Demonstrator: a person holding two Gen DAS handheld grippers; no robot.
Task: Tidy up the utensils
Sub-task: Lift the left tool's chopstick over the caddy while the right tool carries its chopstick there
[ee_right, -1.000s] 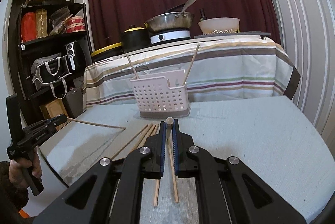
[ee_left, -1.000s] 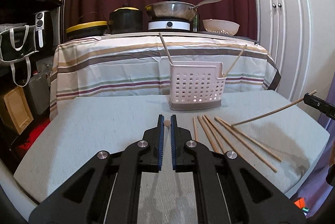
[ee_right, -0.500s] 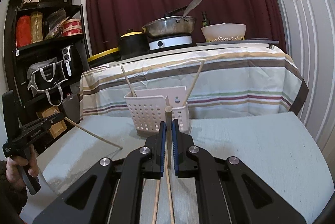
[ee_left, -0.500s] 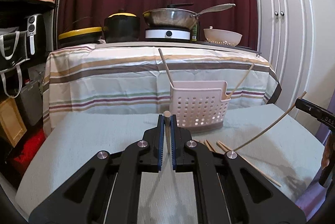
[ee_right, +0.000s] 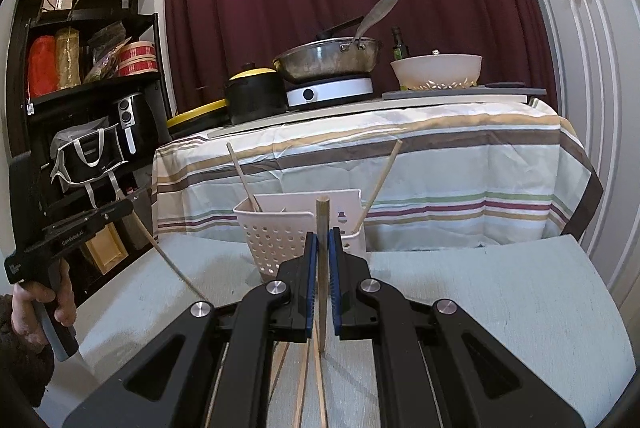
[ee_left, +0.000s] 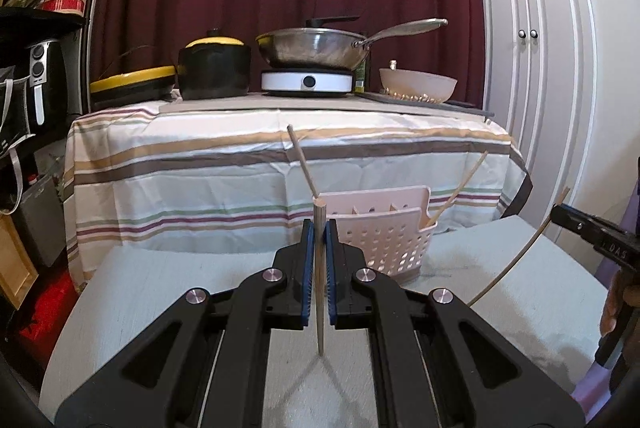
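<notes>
My left gripper point(ee_left: 319, 228) is shut on a wooden chopstick point(ee_left: 320, 292), held upright above the grey table, just before the pink perforated utensil basket point(ee_left: 384, 244). My right gripper point(ee_right: 323, 238) is shut on another upright chopstick point(ee_right: 322, 268) in front of the same basket point(ee_right: 276, 244). Two chopsticks point(ee_left: 302, 164) lean in the basket, one at each end. Several loose chopsticks point(ee_right: 304, 388) lie on the table under my right gripper. Each gripper shows in the other view, the right gripper point(ee_left: 592, 232) at right and the left gripper point(ee_right: 80, 224) at left.
Behind the grey table point(ee_left: 160, 288) stands a striped-cloth table point(ee_left: 240, 172) with a black pot point(ee_left: 214, 68), a steel pan point(ee_left: 316, 48) on a burner and a white colander point(ee_left: 418, 84). A dark shelf point(ee_right: 92, 108) with bags is at left. White cupboard doors point(ee_left: 532, 68) are at right.
Both grippers have lifted their chopsticks off the table and tipped them upright. Both have come closer to the basket.
</notes>
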